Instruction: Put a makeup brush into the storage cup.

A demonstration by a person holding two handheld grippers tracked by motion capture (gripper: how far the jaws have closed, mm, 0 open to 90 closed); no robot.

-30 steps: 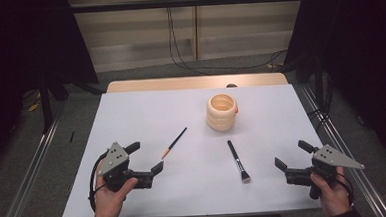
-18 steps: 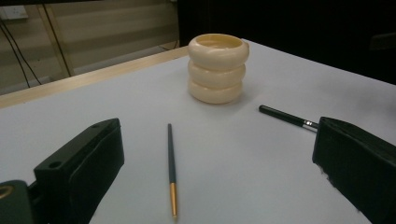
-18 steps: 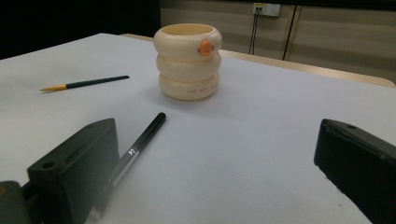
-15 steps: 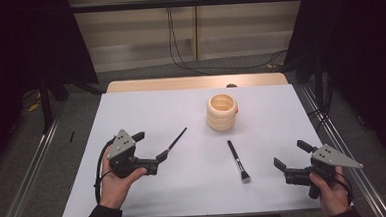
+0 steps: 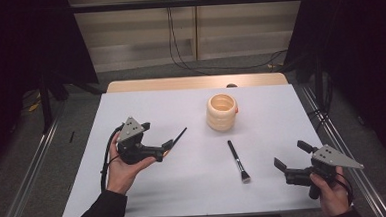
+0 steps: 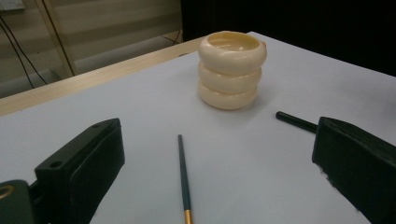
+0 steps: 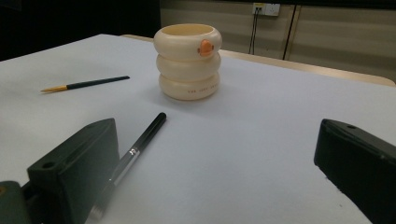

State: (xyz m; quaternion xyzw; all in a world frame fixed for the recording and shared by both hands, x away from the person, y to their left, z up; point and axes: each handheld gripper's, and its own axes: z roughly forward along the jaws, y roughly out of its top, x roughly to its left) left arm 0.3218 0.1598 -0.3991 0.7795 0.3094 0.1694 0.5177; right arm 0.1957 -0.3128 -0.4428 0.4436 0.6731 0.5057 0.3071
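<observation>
While the left gripper [image 5: 167, 145] hovers wide open over it, thin dark brush [image 6: 184, 179] lies flat on white table [image 5: 185, 189].
Long axis: gold-banded end toward gripper, dark tip toward cream ringed holder [image 5: 222, 112]. Right gripper [image 5: 289, 158]: wide open, empty, near thicker black brush [image 5: 238, 160].

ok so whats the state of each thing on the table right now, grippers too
left gripper: open, jaws either side of the thin brush, not closed on it
right gripper: open, holding nothing
thin brush: lying flat on the table
makeup brush: lying flat, untouched
ringed cup: upright; no brush visible inside
</observation>
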